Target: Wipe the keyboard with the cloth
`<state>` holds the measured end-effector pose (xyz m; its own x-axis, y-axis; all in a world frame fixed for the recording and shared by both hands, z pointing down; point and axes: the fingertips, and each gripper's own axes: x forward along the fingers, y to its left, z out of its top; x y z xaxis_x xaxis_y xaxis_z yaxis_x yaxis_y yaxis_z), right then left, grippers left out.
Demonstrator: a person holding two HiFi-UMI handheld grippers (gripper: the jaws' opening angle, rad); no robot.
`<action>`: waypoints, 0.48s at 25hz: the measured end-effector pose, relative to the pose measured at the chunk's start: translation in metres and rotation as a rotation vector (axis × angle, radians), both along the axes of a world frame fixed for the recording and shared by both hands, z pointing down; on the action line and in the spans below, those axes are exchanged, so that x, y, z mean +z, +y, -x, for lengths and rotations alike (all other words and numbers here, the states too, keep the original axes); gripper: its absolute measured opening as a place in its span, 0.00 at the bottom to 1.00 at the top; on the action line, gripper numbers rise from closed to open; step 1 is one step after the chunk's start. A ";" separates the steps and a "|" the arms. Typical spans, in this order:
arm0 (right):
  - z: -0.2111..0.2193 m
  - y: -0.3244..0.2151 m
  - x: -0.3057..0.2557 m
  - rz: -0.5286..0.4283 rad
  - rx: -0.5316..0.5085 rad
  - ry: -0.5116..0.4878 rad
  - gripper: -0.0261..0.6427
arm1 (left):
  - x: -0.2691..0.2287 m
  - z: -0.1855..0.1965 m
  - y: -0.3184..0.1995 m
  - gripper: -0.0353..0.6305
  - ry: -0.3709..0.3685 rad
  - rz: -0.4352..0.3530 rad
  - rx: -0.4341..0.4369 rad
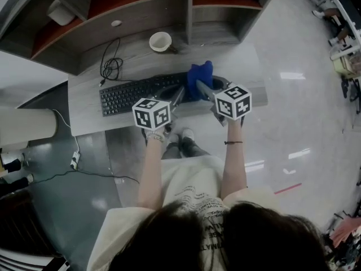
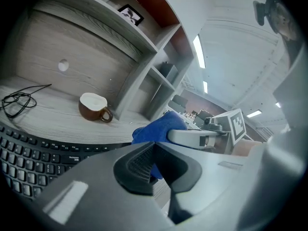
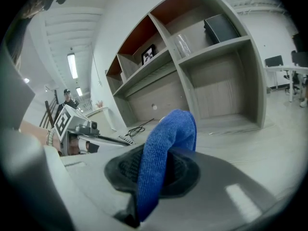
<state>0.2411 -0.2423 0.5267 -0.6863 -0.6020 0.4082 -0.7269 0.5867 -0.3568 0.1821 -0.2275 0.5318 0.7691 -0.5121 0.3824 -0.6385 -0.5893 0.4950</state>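
A black keyboard [image 1: 132, 92] lies on the grey desk [image 1: 90, 114], and its keys show at the lower left of the left gripper view [image 2: 29, 162]. A blue cloth [image 1: 200, 77] bunches up over the keyboard's right end. My right gripper [image 1: 202, 88] is shut on it, and the cloth [image 3: 168, 134] sticks up from between the pads [image 3: 159, 150]. My left gripper [image 1: 181, 92] sits close on the cloth's left. A strip of blue cloth [image 2: 156, 129] shows between its nearly closed pads [image 2: 153, 150].
A brown mug [image 1: 161, 41] with a white inside stands behind the keyboard near the shelf unit [image 1: 189, 10]. A coiled black cable [image 1: 111, 66] lies at the back left of the desk. The desk's front edge is just below both grippers.
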 end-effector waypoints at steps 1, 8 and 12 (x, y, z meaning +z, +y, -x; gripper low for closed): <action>0.002 0.000 0.001 0.002 -0.006 -0.003 0.13 | 0.001 0.002 0.000 0.06 0.000 0.001 -0.007; 0.015 0.000 0.004 0.012 -0.042 -0.018 0.13 | 0.003 0.012 -0.002 0.06 -0.001 0.005 -0.044; 0.019 0.000 0.004 0.013 -0.050 -0.025 0.13 | 0.004 0.016 0.000 0.06 -0.005 0.007 -0.058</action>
